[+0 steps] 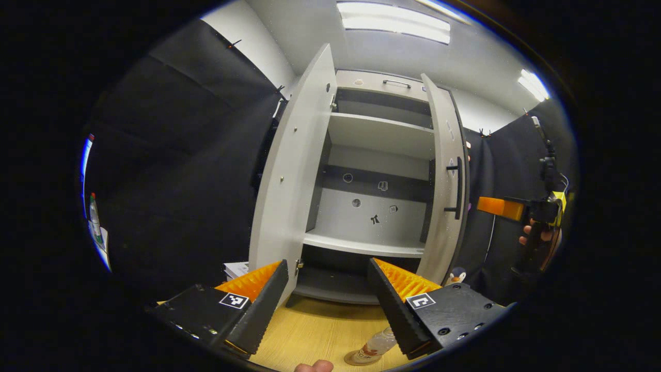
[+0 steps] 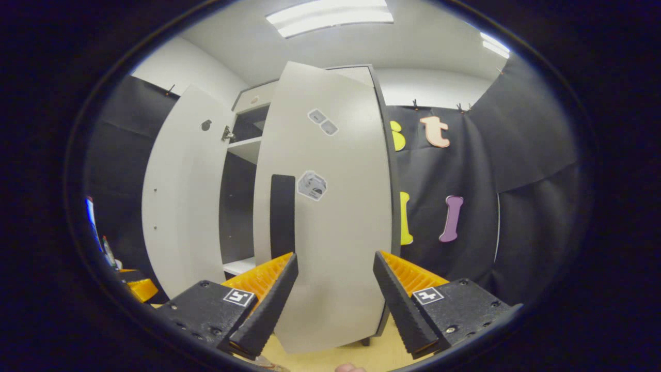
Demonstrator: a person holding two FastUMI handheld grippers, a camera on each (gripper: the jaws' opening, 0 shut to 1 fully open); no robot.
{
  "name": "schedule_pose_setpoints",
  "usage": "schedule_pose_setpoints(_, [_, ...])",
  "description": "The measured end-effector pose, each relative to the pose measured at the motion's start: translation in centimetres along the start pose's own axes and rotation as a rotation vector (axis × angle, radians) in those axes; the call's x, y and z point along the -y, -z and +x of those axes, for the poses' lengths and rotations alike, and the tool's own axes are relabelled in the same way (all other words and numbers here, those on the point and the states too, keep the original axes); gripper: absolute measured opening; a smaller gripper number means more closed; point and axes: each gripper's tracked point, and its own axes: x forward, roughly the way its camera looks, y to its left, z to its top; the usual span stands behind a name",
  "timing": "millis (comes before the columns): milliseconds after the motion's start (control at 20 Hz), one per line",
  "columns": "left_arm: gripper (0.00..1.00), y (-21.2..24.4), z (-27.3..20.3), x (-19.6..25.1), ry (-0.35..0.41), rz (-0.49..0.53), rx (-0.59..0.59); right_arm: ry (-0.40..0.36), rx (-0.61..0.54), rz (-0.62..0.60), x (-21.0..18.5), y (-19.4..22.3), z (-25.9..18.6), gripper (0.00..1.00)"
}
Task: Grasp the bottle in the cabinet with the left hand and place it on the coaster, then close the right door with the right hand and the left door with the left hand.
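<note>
A clear bottle with a red-and-white label stands on a round coaster on the wooden table, just below my left gripper. That gripper is open and empty, facing the cabinet, whose shelves are bare. The left door stands wide open. The right door is partly open, its black handle showing. My right gripper is open and empty, close to the right door's outer face beside the handle. It also appears farther off as the right gripper, held by a hand.
A small penguin figure sits by the cabinet's right foot, and a white stack lies behind the left door. Black cloth walls surround the booth. In the right gripper view, the left door and the left gripper lie to the left.
</note>
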Motion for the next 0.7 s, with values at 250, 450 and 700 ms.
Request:
schedule_pose_setpoints(250, [0.95, -2.2, 0.8, -5.5, -0.115, 0.055, 0.027, 0.008, -0.060, 0.045, -1.0, 5.5, -5.1, 0.96])
schedule_pose_setpoints(450, [0.95, -6.5, 2.2, -11.7, -0.238, 0.138, 0.088, -0.021, -0.156, 0.076, -2.3, 9.3, -8.3, 0.97])
schedule_pose_setpoints(700, [0.99, -11.3, 5.2, -17.6, -0.329, 0.137, 0.163, -0.020, -0.188, 0.072, -2.4, 10.3, -10.0, 0.96])
